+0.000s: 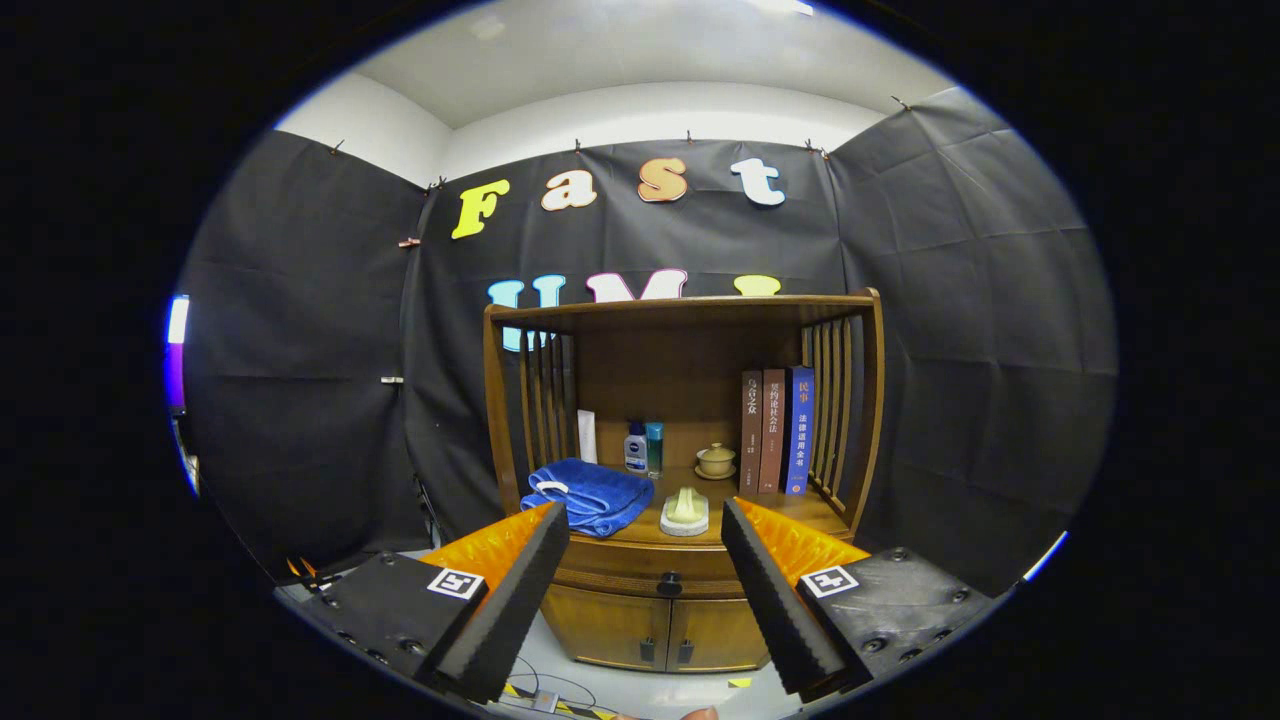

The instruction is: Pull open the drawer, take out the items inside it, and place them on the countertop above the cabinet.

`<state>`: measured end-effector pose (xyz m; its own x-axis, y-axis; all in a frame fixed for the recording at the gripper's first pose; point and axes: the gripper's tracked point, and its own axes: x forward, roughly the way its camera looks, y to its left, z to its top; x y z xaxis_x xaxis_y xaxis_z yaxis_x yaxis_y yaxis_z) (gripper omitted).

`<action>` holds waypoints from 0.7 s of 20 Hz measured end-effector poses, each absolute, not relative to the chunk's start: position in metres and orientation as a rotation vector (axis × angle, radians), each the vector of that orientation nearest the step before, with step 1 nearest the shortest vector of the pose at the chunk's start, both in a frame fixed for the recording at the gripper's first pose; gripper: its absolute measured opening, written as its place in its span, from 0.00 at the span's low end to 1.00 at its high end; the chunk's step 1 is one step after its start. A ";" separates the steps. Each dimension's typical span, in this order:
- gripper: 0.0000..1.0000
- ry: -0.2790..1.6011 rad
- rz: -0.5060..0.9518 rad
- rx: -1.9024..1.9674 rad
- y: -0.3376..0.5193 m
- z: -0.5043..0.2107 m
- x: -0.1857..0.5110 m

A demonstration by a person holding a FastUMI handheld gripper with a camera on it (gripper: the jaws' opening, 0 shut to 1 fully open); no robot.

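A wooden cabinet (690, 350) stands ahead against the black cloth wall. Its drawer (640, 578) with a dark round knob (669, 582) sits shut just below the countertop (770, 510), above two small doors (655, 630). My gripper (645, 545) is open, its two black ribbed fingers (515, 600) spread wide with nothing between them. It hangs some way back from the cabinet, and the drawer knob shows in the gap between the fingertips. The drawer's inside is hidden.
On the countertop lie a folded blue towel (590, 493) at the left, a white brush (685, 510) in the middle, two small bottles (644, 447), a lidded cup (716, 460) and three upright books (778, 430) at the right. Cables (545, 692) lie on the white floor.
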<state>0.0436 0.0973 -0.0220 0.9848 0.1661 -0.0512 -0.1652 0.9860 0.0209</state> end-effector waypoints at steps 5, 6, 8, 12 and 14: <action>0.99 0.045 0.164 0.014 0.098 -0.019 0.043; 0.99 0.044 0.165 0.016 0.099 -0.019 0.043; 0.99 0.042 0.166 0.014 0.098 -0.018 0.041; 0.99 0.041 0.171 0.020 0.100 -0.017 0.041; 0.99 0.035 0.169 0.018 0.099 -0.015 0.041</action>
